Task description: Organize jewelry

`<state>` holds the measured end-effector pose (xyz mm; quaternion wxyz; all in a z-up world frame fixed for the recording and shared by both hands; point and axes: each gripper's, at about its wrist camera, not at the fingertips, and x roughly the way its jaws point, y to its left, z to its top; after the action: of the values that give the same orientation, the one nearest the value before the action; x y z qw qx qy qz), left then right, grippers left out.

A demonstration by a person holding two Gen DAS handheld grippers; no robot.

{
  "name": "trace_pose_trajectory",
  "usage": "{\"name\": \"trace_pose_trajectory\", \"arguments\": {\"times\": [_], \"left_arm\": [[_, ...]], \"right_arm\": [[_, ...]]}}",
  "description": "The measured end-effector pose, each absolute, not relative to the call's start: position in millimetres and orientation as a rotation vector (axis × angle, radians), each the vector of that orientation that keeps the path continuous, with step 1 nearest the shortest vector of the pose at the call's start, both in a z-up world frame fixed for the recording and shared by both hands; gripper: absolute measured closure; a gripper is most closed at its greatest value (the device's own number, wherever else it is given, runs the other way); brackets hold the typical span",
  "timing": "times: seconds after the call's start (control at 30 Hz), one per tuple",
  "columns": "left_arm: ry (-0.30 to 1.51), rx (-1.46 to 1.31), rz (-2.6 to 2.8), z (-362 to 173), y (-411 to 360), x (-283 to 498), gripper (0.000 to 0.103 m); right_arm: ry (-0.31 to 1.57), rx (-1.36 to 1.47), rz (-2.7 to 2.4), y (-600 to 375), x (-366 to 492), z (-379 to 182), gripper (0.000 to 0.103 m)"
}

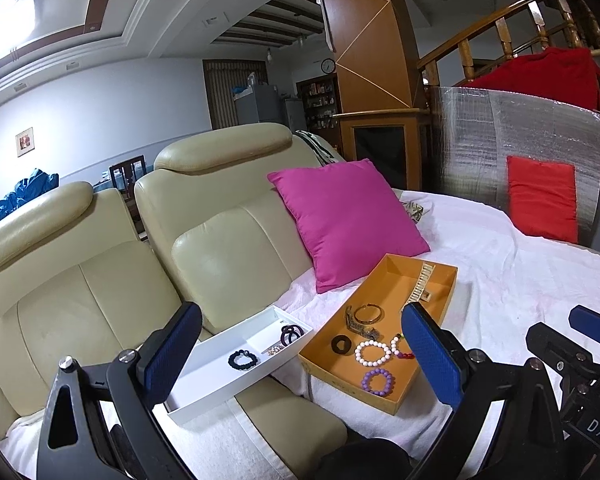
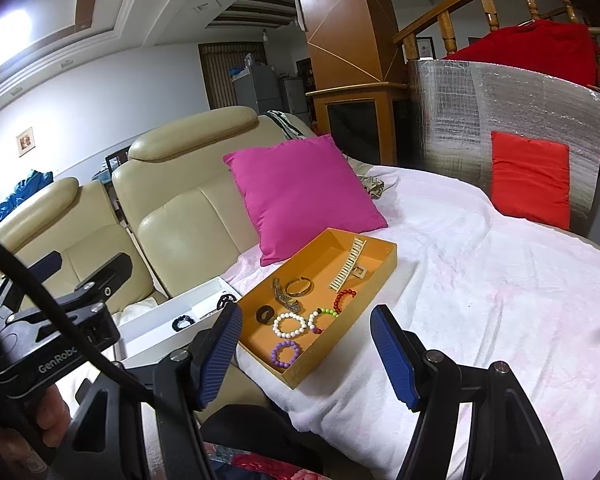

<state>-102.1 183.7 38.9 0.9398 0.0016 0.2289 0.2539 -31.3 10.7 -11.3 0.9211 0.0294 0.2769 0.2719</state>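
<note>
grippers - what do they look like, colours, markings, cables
Both are black frames with two blue ribbed pads and silver bolts at the joints. The left gripper shows white "GenRobo" lettering on its body in the right wrist view, with a black cable curving across it. The right gripper carries a label reading "DA" in the left wrist view.

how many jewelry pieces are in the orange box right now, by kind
Beaded bracelets: 3, namely the purple bracelet, the white bracelet and the multicolour bracelet
Metal bangle: 1
Wristwatch: 1
Black ring: 1
Cream link band: 1
Total in the orange box: 7
</note>
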Motion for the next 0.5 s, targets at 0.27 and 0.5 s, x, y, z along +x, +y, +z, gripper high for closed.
{"name": "trace_pose_trajectory", "arguments": {"times": [0.27, 0.5], "left_arm": [[0.472, -0.004, 0.512, 37.2, 184.8, -103.0, 0.003], [0.479, -0.003, 0.514, 35.1, 186.7, -101.7, 0.003]], "right_arm": [[0.573, 0.063, 0.561, 13.0, -31.4, -12.5, 0.033], [0.575, 0.064, 0.561, 13.8, -31.2, -13.2, 0.033]]}}
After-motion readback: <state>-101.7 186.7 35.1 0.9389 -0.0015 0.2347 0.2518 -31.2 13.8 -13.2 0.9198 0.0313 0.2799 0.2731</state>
